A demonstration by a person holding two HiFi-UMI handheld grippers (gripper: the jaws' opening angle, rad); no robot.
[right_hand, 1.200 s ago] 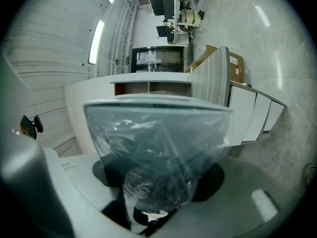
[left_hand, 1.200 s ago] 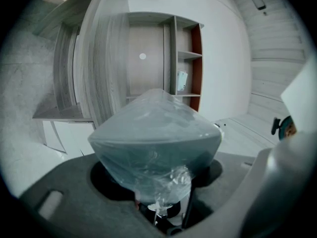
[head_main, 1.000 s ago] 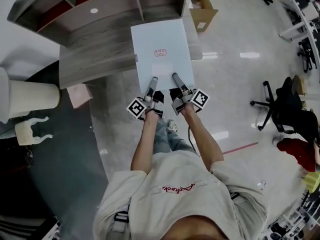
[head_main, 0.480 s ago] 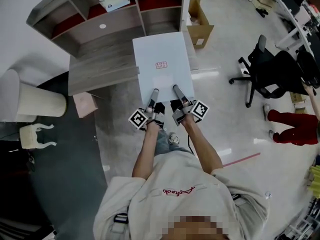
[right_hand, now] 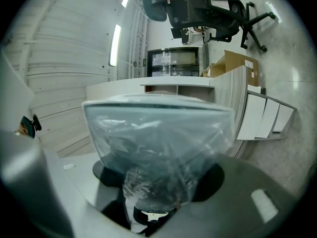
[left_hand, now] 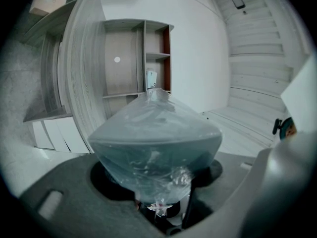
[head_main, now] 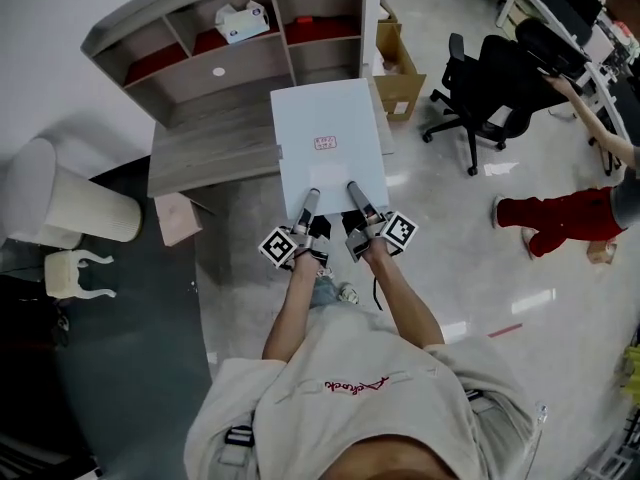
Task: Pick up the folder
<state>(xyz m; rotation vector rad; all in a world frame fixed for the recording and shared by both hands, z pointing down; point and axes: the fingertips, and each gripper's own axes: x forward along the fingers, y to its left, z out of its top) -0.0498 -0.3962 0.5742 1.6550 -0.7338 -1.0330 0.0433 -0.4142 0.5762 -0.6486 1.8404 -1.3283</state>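
A pale, flat folder (head_main: pixel 328 138) with a small red label, wrapped in clear plastic, hangs level in the air over the front edge of the grey desk (head_main: pixel 215 148). My left gripper (head_main: pixel 305 206) is shut on its near edge at the left. My right gripper (head_main: pixel 357 194) is shut on the same edge at the right. In the left gripper view the plastic-covered folder (left_hand: pixel 154 140) fills the space between the jaws. The right gripper view shows the folder (right_hand: pixel 157 138) the same way, with crumpled plastic at the pinch. The fingertips themselves are hidden by the folder.
The desk has open shelf compartments behind it, one holding a tissue box (head_main: pixel 243 20). A cardboard box (head_main: pixel 399 60) and a black office chair (head_main: pixel 487 73) stand to the right. A person in red trousers (head_main: pixel 558 218) is at far right. A white bin (head_main: pixel 88 208) and pink box (head_main: pixel 178 218) sit at left.
Both grippers have risen with the folder held between them, staying side by side. The office chair and the person in red trousers now appear nearer the top right.
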